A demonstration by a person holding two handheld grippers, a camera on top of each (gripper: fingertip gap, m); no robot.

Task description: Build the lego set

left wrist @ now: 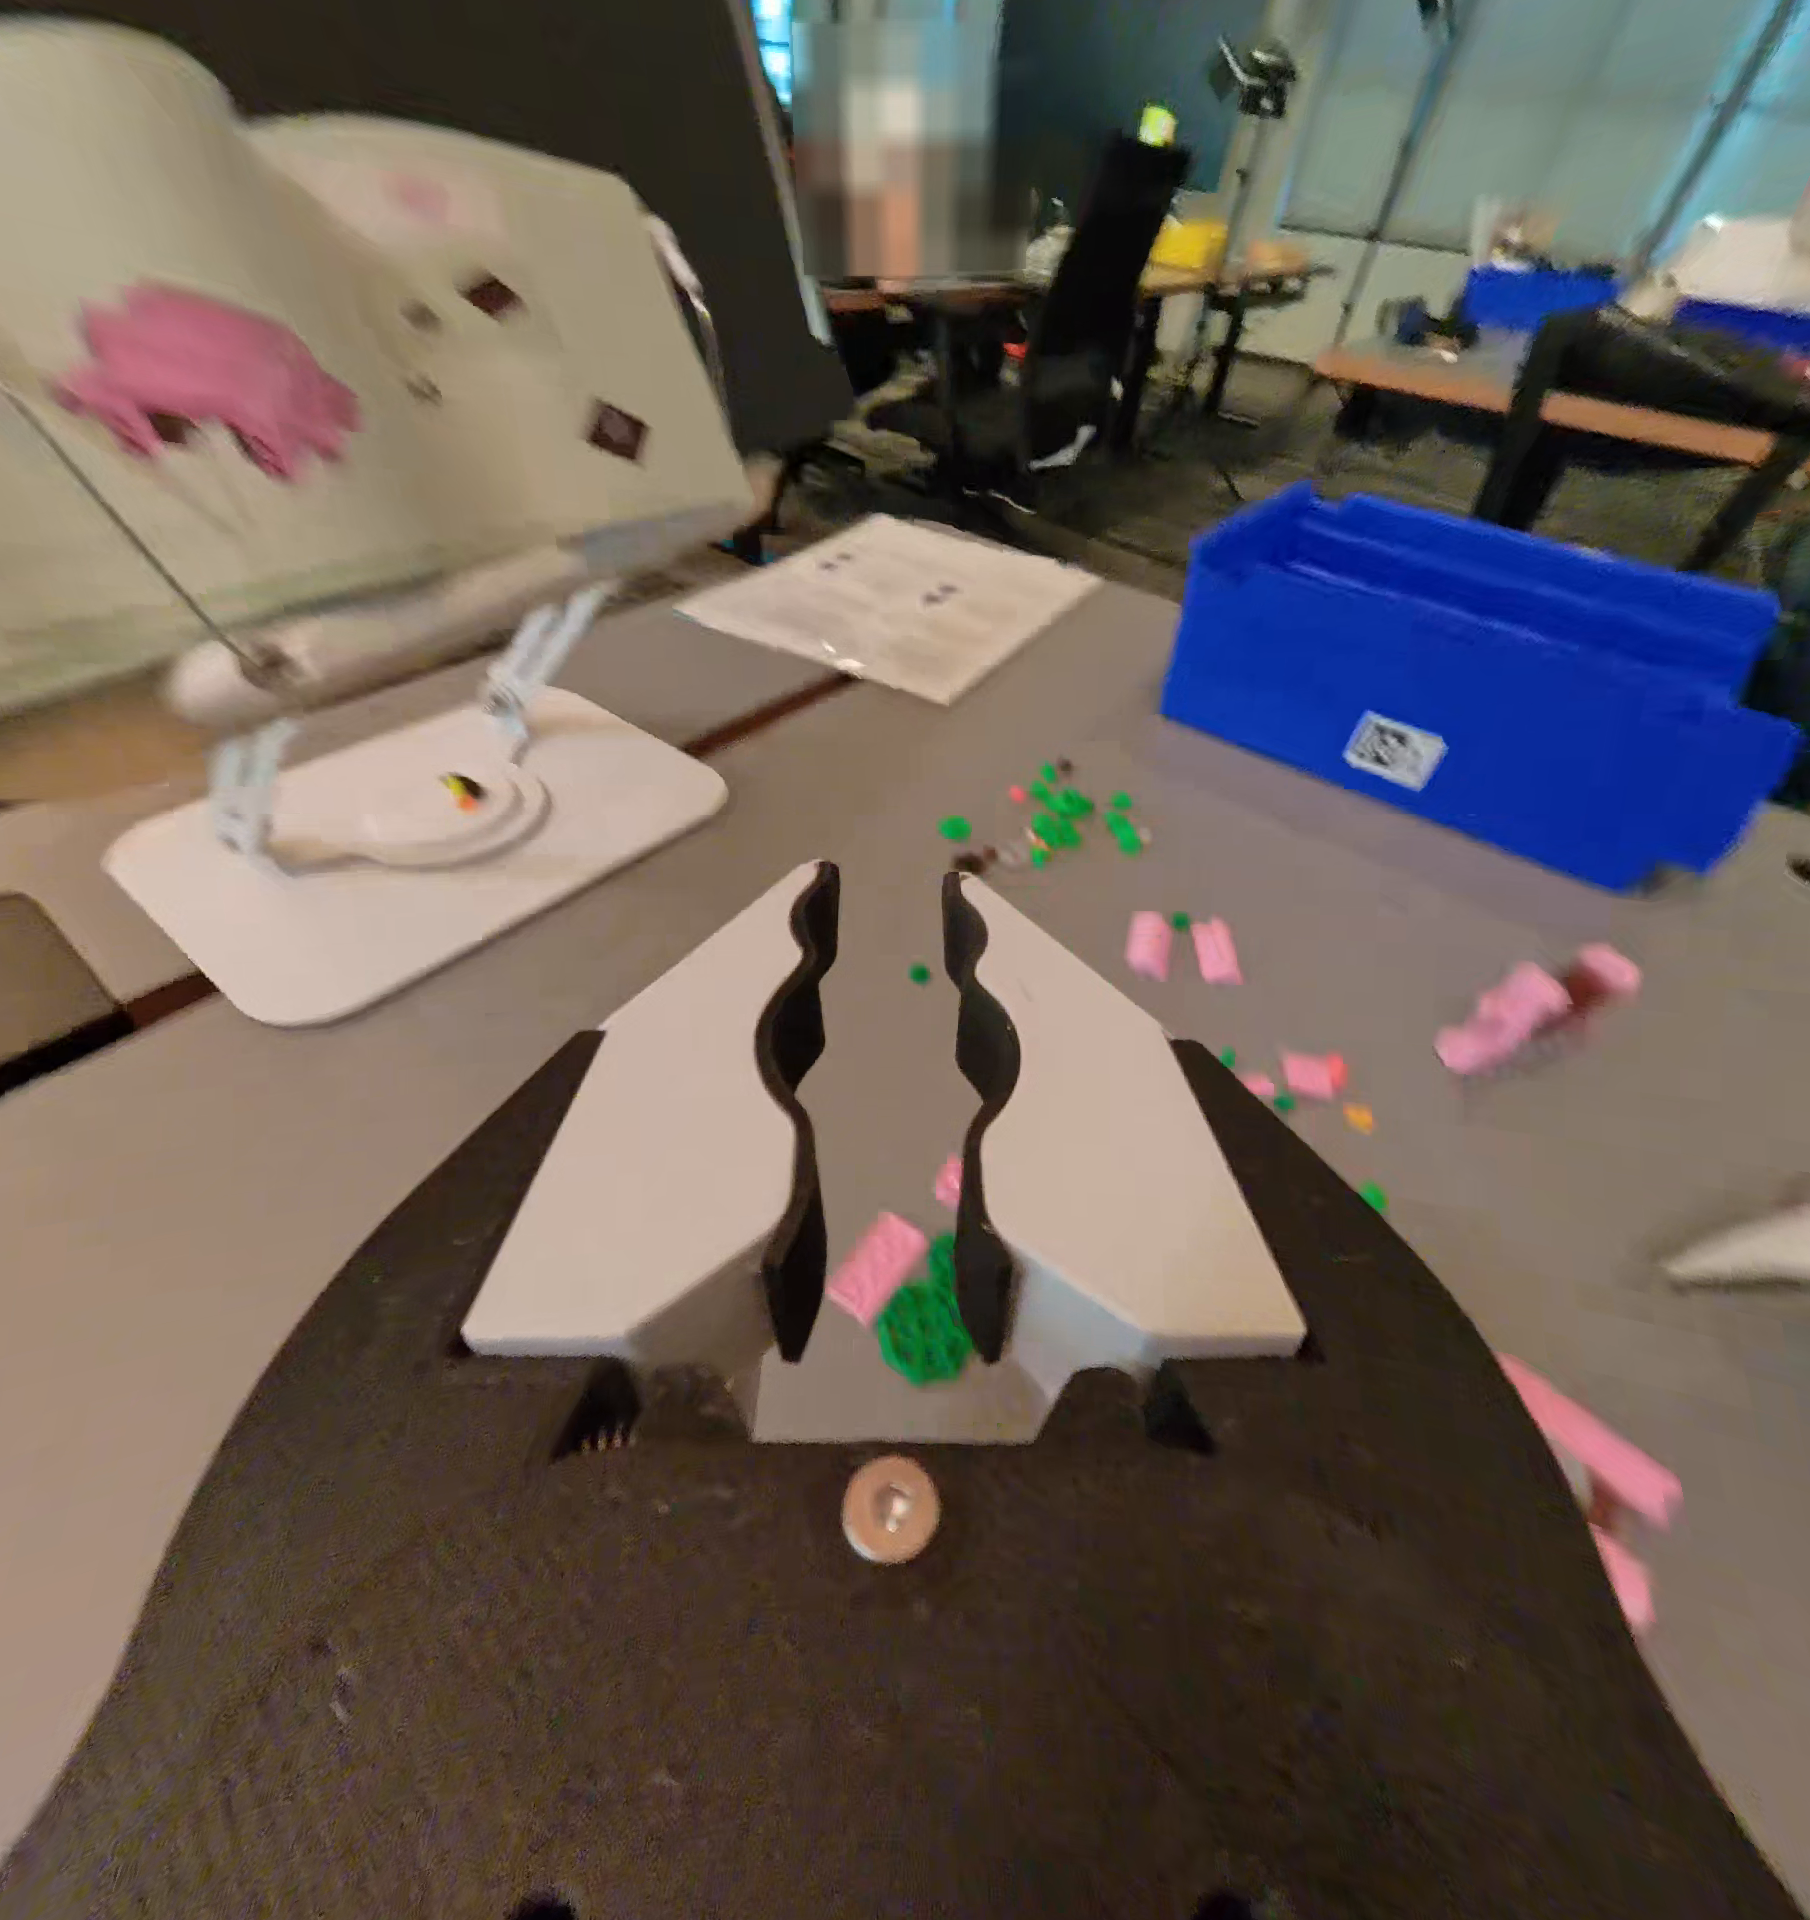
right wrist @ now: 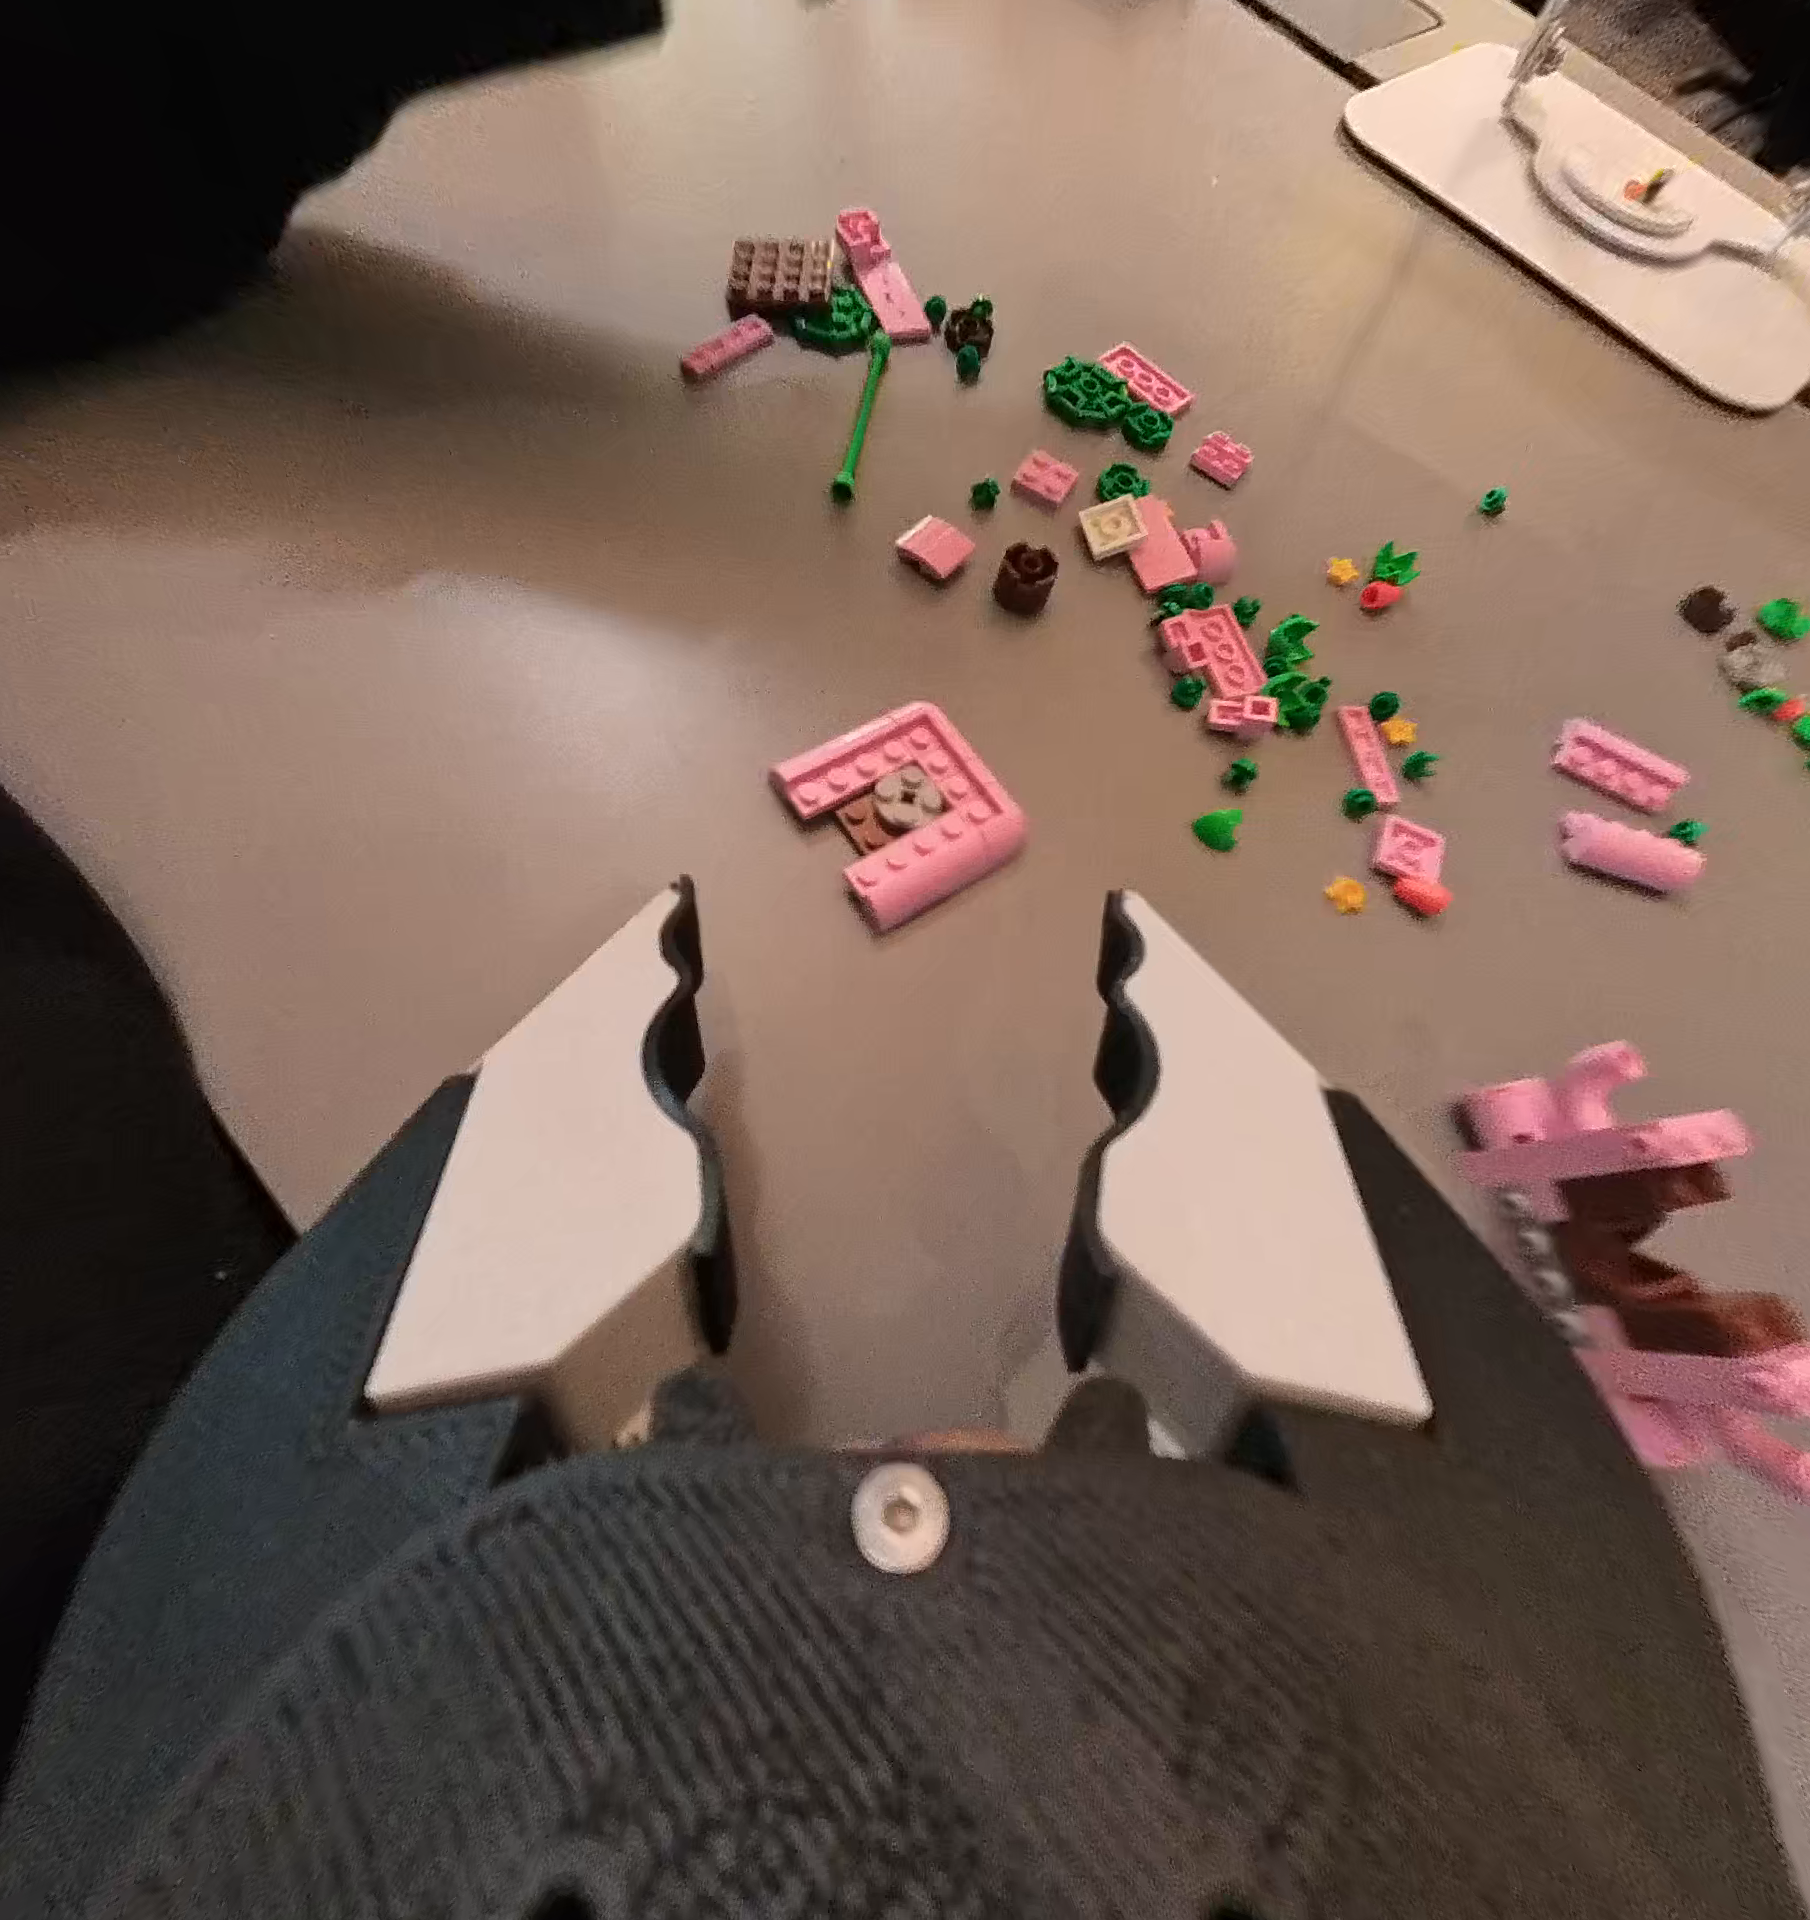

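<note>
Loose pink, green and brown lego pieces lie scattered on the grey table (right wrist: 413,675). My right gripper (right wrist: 899,894) is wide open and empty above the table. A pink L-shaped assembly with brown and grey pieces in its corner (right wrist: 901,810) lies just beyond its tips. A larger pink and brown build (right wrist: 1649,1278) is blurred to its right. My left gripper (left wrist: 890,878) is narrowly open and holds nothing. A pink plate (left wrist: 875,1268) and a green leaf piece (left wrist: 916,1340) lie on the table below its fingers. A pile of small green pieces (left wrist: 1062,816) lies beyond its tips.
An open instruction booklet (left wrist: 257,364) rests on a white stand (left wrist: 413,862) at the left. The stand's base also shows in the right wrist view (right wrist: 1607,239). A blue bin (left wrist: 1452,675) stands at the far right, a paper sheet (left wrist: 890,603) behind the pieces. My right fingertips sit around 25 cm from my left ones. To reach the pink plate (left wrist: 875,1268) in a straight line is about 15 cm for my left fingers, about 20 cm for my right. It turns up in the right wrist view (right wrist: 1151,379) as well.
</note>
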